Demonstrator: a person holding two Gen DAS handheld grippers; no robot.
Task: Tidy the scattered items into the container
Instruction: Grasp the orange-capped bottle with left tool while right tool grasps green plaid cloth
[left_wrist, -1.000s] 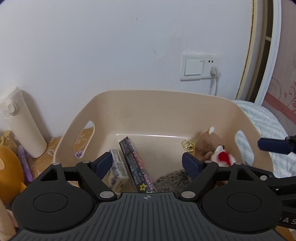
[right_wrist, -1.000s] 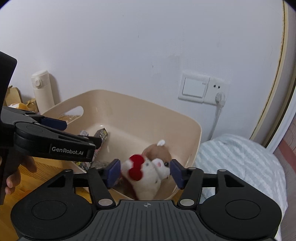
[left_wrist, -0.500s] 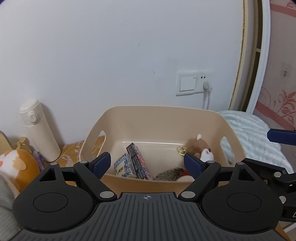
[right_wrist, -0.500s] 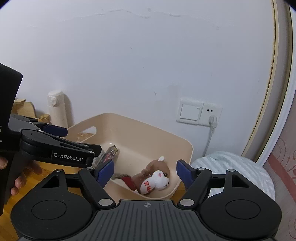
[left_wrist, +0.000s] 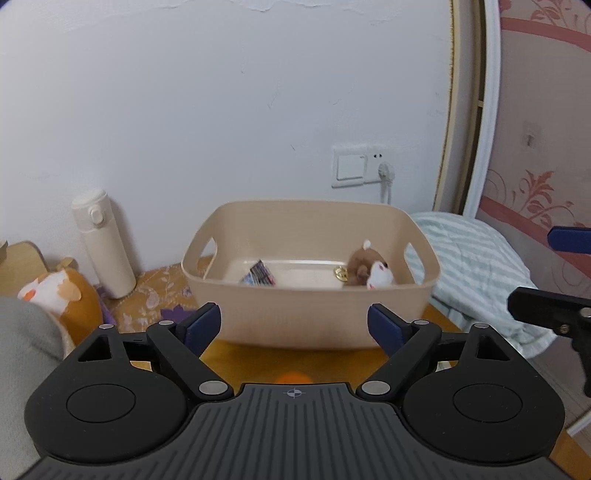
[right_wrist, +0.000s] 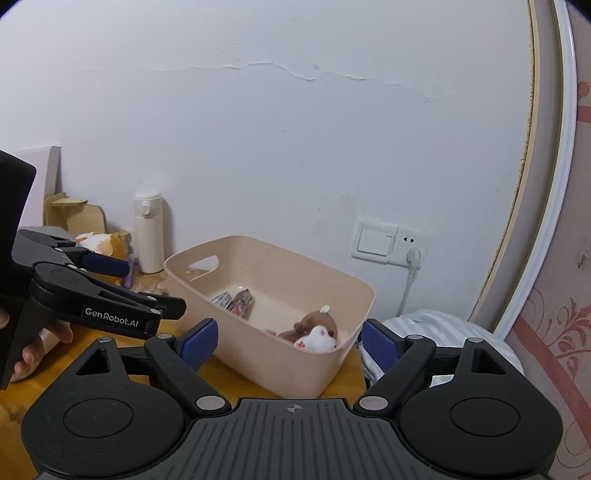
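Note:
The beige bin (left_wrist: 310, 321) stands on the wooden table against the wall. Inside it lie a brown and white plush toy (left_wrist: 369, 271) at the right and printed card packs (left_wrist: 260, 275) at the left. My left gripper (left_wrist: 294, 326) is open and empty, hanging in front of the bin's near wall. In the right wrist view the bin (right_wrist: 295, 369) holds the plush toy (right_wrist: 314, 334) and packs (right_wrist: 236, 301). My right gripper (right_wrist: 288, 338) is back from the bin's near corner, its jaws opening with nothing between them. The left gripper (right_wrist: 147, 286) shows at the left.
A cream flask (left_wrist: 103, 243) stands left of the bin. An orange plush (left_wrist: 62, 295) and grey cloth (left_wrist: 26, 339) lie at the far left. A striped blanket (left_wrist: 480, 266) lies right of the table. A small orange blob (left_wrist: 293, 378) sits on the table near me.
Both grippers have pulled back and up, away from the bin. The right gripper has let go of the plush toy, which now lies in the bin, and its jaws have widened.

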